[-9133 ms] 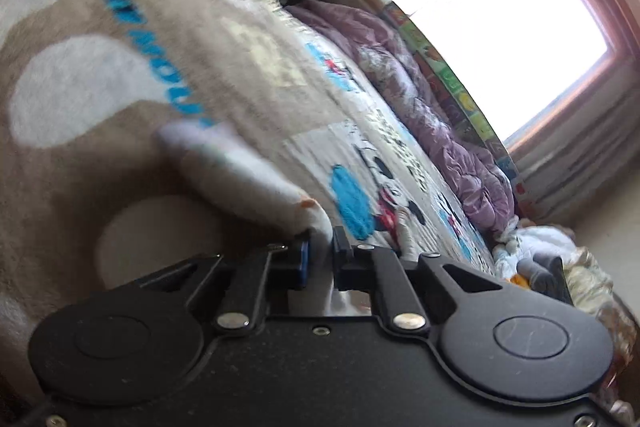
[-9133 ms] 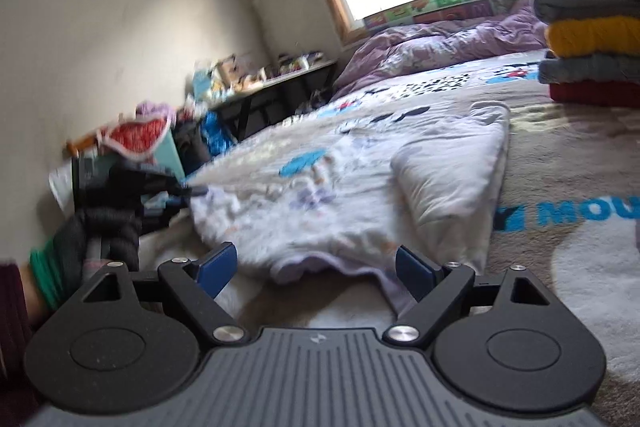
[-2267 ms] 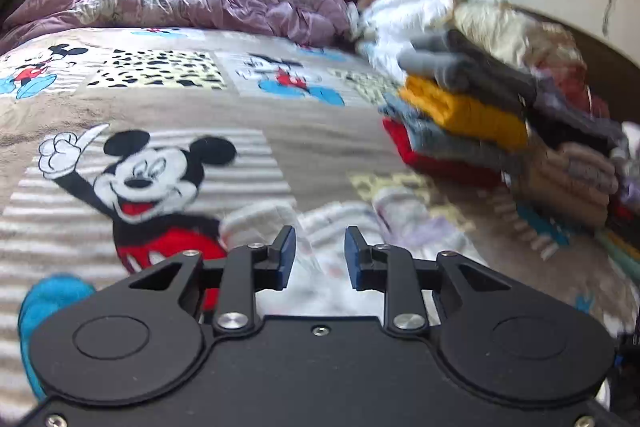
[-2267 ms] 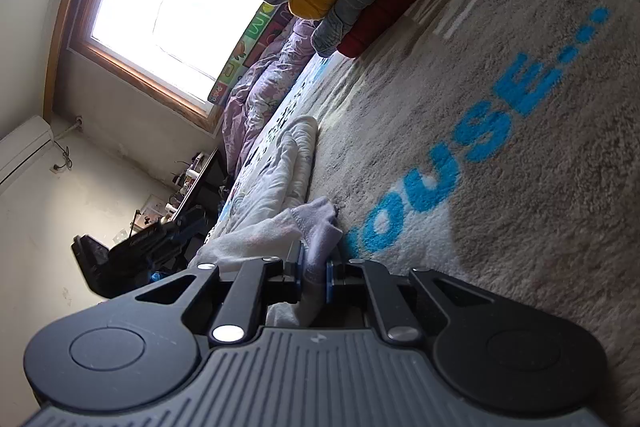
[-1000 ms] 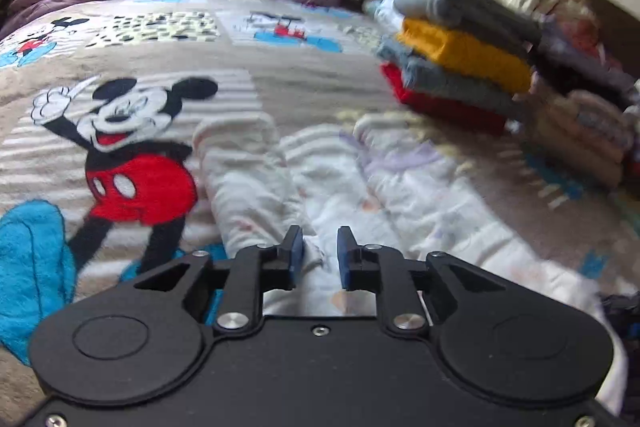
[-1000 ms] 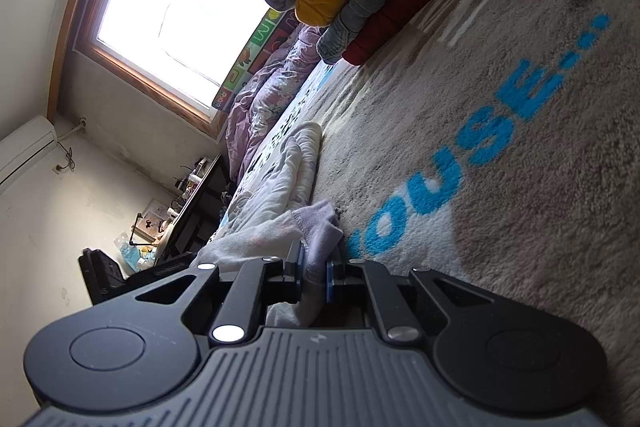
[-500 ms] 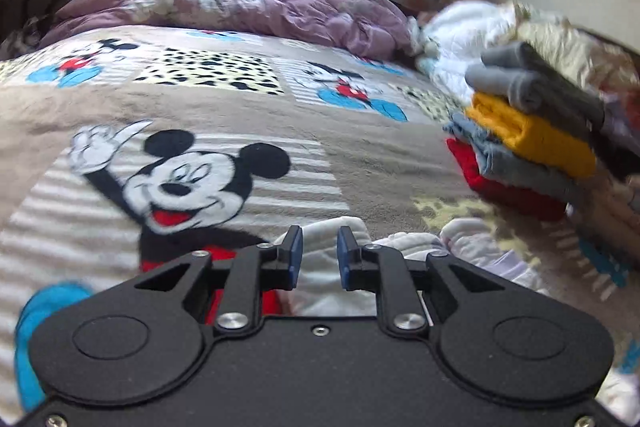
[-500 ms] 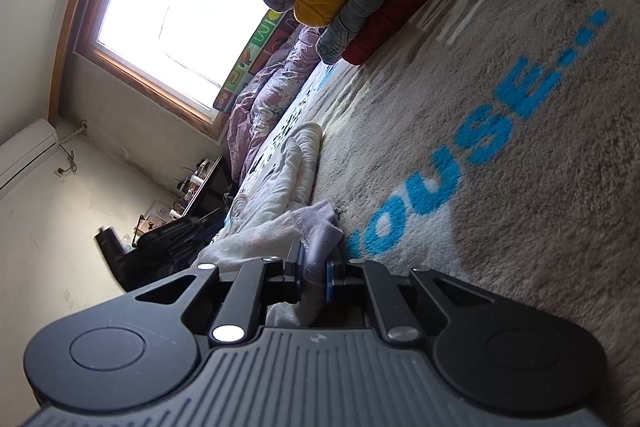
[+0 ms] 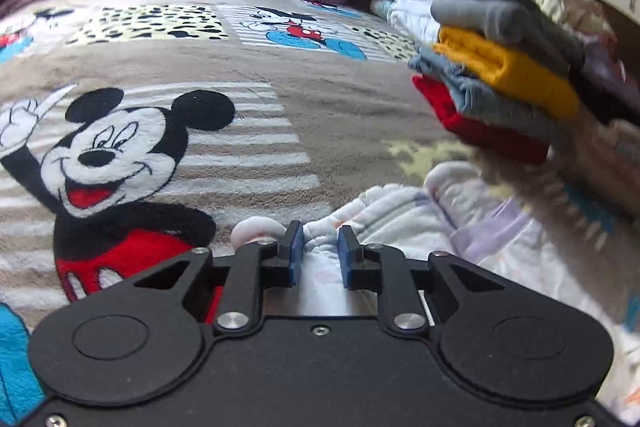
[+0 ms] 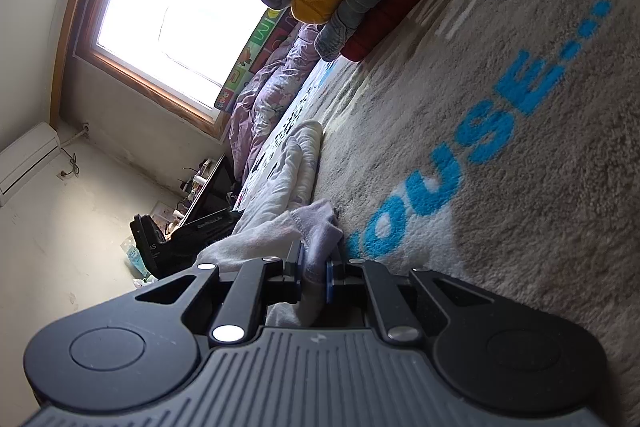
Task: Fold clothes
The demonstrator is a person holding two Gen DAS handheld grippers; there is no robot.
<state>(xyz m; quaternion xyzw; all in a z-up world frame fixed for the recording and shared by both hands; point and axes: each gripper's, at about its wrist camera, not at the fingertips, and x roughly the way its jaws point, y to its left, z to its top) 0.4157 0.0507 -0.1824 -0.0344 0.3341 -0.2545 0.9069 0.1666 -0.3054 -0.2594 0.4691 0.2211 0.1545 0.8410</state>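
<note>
While my right gripper [image 10: 314, 273] stays clamped on the lilac cuff of the long white printed garment [image 10: 280, 187], its length running away across the plush cartoon blanket [image 10: 520, 187], I log my left gripper [image 9: 319, 255]: jaws narrowly parted, far hem between them, grip uncertain.

The stack of folded clothes [image 9: 500, 75], grey, yellow, blue and red, smears into blur toward the picture's right edge, and its far end runs out of frame. The pale white-and-lilac garment [image 9: 420, 219] vanishes under the black left gripper [image 9: 319, 251], so whether the blue pads press it cannot be told.
</note>
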